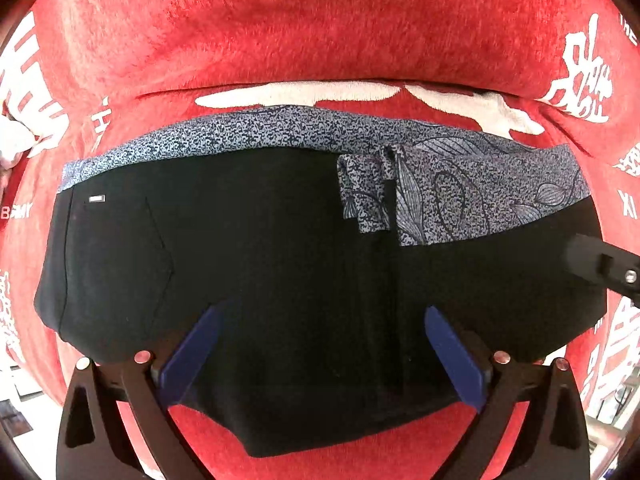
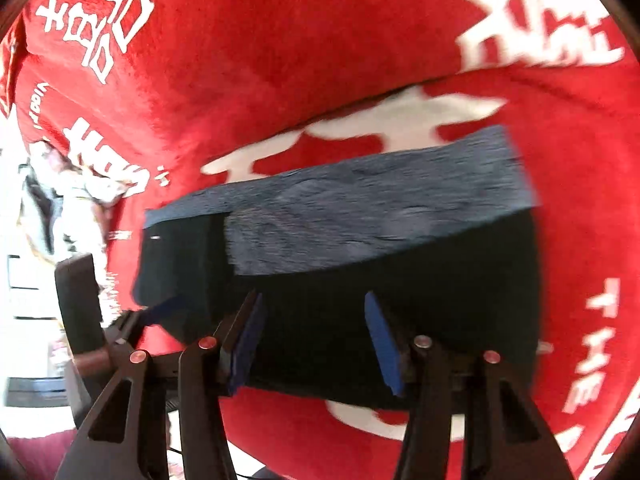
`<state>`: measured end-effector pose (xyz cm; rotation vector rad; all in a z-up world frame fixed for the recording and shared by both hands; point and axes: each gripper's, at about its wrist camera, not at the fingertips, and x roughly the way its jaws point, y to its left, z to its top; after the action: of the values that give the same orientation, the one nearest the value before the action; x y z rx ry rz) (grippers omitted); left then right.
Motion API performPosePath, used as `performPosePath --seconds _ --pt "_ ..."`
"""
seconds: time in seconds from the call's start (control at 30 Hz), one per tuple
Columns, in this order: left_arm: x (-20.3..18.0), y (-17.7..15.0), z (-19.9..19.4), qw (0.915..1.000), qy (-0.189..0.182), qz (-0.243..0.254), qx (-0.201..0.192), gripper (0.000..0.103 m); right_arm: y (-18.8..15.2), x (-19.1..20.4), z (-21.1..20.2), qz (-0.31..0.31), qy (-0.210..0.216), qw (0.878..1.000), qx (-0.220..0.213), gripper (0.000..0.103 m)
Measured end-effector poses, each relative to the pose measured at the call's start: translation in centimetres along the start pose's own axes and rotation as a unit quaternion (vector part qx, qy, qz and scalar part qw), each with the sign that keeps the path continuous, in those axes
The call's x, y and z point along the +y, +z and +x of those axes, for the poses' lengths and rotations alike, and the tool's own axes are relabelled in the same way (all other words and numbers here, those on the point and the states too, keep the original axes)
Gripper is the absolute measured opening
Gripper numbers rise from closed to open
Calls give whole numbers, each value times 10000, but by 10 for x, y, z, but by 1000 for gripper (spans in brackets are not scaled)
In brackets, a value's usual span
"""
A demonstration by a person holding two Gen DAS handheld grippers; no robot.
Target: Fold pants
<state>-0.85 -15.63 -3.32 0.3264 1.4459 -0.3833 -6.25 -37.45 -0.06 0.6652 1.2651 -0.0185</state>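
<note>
The black pants (image 1: 280,264) lie folded in a compact bundle on the red blanket (image 1: 320,32), with a blue patterned waistband lining (image 1: 460,188) turned out along the far edge. My left gripper (image 1: 324,312) is open and empty, its blue pads (image 1: 192,352) hovering over the bundle's near edge. In the right wrist view the same pants (image 2: 440,300) show, blurred. My right gripper (image 2: 314,304) is open and empty over their near edge. The right gripper's tip also shows at the right edge of the left wrist view (image 1: 600,264), and the left gripper shows at the left of the right wrist view (image 2: 80,304).
The red blanket (image 2: 280,60) has large white printed characters and covers a soft seat with a raised back behind the pants. A pale crumpled cloth (image 2: 60,192) lies beyond the blanket's left edge.
</note>
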Motion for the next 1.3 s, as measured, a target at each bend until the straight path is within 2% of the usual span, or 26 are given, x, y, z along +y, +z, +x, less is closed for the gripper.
performPosePath --seconds 0.13,0.23,0.4,0.77,0.87,1.0,1.17,1.23,1.3 --pt "-2 0 1 10000 50 29 39 102 -6 -13 -11 12 -350 9993 -132 62" --pt "-4 1 2 9999 107 54 63 102 -13 -27 -2 294 -334 9990 -6 63" --pt "-7 2 1 9998 185 65 68 102 -21 -28 -4 408 -187 9990 -58 63" --pt "-13 -8 -14 9997 236 -36 38 102 -26 -21 -7 133 -322 9994 51 63" --pt "-5 -16 -23 9996 266 -123 -1 102 -28 -7 -5 -203 -501 9985 75 66" --pt "21 -31 -28 9987 325 -390 7 102 -33 31 7 -1141 -615 9914 183 67" --pt "61 -55 -29 9951 434 -880 81 102 -51 85 29 -2384 -630 9686 313 68" --pt "75 -63 -27 9935 460 -1032 111 102 -61 104 44 -2861 -811 9541 356 68" --pt "85 -68 -23 9926 438 -1127 143 102 -67 114 57 -3093 -989 9452 338 68"
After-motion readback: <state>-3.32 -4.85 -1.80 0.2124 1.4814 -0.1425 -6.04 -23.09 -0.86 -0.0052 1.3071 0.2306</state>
